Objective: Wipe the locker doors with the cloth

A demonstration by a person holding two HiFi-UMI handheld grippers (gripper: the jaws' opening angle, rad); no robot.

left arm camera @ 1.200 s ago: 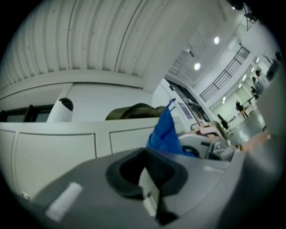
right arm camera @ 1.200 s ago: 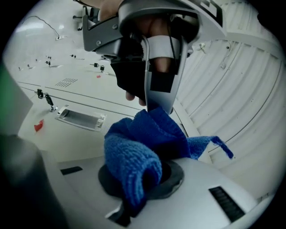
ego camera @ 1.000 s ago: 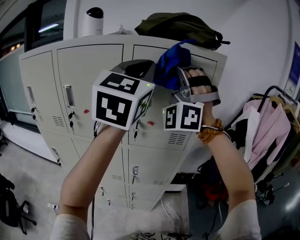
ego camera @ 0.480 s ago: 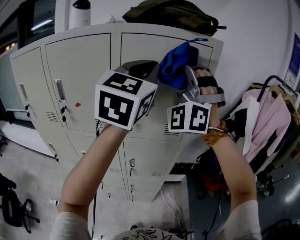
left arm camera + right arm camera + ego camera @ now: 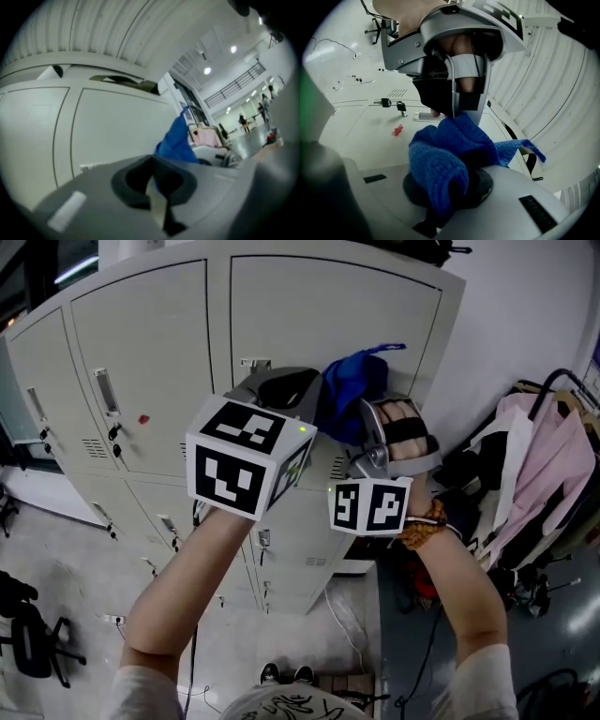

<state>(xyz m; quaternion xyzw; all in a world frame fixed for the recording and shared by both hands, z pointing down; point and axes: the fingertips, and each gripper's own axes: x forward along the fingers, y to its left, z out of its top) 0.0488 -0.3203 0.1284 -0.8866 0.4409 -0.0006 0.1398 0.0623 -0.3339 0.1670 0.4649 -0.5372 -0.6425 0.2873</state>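
Note:
A crumpled blue cloth (image 5: 354,390) is clamped in my right gripper (image 5: 367,423), held up against the lower part of the top right locker door (image 5: 319,315). In the right gripper view the cloth (image 5: 440,154) bulges out of the shut jaws of the right gripper (image 5: 449,192). My left gripper (image 5: 286,388) hovers just left of the cloth, close to the same door, jaws together with nothing in them. The left gripper view shows the left gripper (image 5: 153,185) with the cloth (image 5: 177,140) to its right and the pale door (image 5: 112,126) ahead.
The lockers stand in cream rows, with keys (image 5: 113,432) and a red tag (image 5: 143,419) on the left doors. A clothes rack with a pink garment (image 5: 539,465) crowds the right side. An office chair (image 5: 33,645) is at the lower left, and cables (image 5: 342,629) lie by the locker base.
Both grippers and the cloth have come down the door together. The locker top with the bag and the white bottle has slid out of view.

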